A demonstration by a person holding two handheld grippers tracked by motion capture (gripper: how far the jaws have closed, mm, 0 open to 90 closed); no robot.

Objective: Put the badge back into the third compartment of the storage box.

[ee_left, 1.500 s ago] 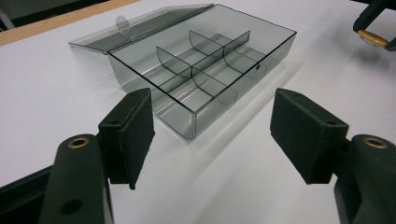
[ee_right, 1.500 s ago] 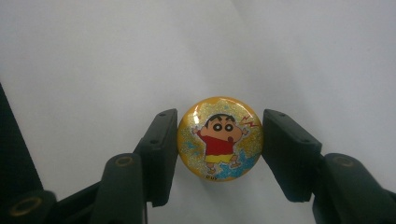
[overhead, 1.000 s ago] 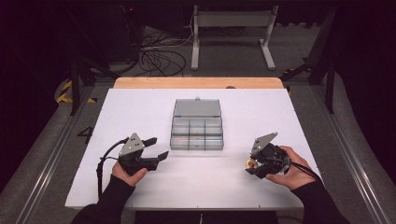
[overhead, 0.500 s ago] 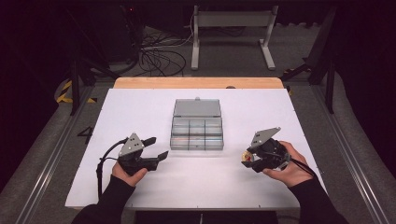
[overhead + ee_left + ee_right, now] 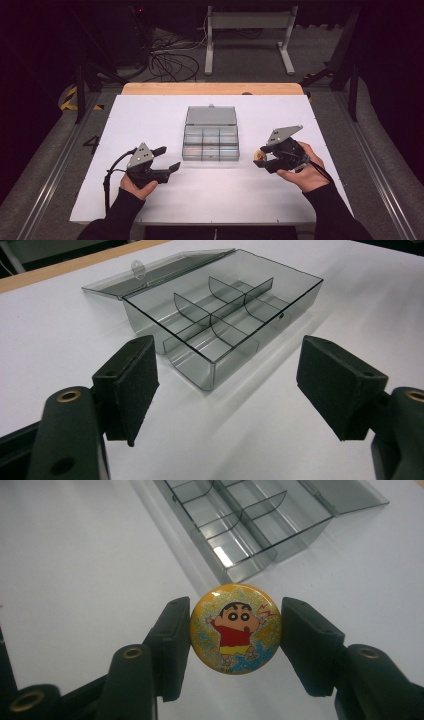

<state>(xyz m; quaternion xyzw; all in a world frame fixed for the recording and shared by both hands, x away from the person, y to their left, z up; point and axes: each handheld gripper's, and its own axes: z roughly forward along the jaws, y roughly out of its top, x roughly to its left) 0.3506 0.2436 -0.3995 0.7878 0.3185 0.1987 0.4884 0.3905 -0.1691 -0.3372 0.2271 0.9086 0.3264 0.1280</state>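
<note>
1. The right gripper [image 5: 235, 632], at lower right of the high view, grips a round badge [image 5: 235, 628] by its edges; it shows a cartoon child, and its tiny lettering is unreadable.
2. The left gripper [image 5: 227, 385] is spread wide, holding nothing.
3. A clear divided box [image 5: 211, 141] sits mid-frame, lid open.

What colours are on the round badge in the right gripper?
Glittery yellow badge with a cartoon child in red shirt; clearest in the right gripper view.

The left gripper [image 5: 227, 390] has its two black jaws spread wide apart above a white table [image 5: 60, 330]. Beyond them sits a clear plastic box [image 5: 220, 315] with empty compartments, its lid [image 5: 150, 272] lying open behind.
</note>
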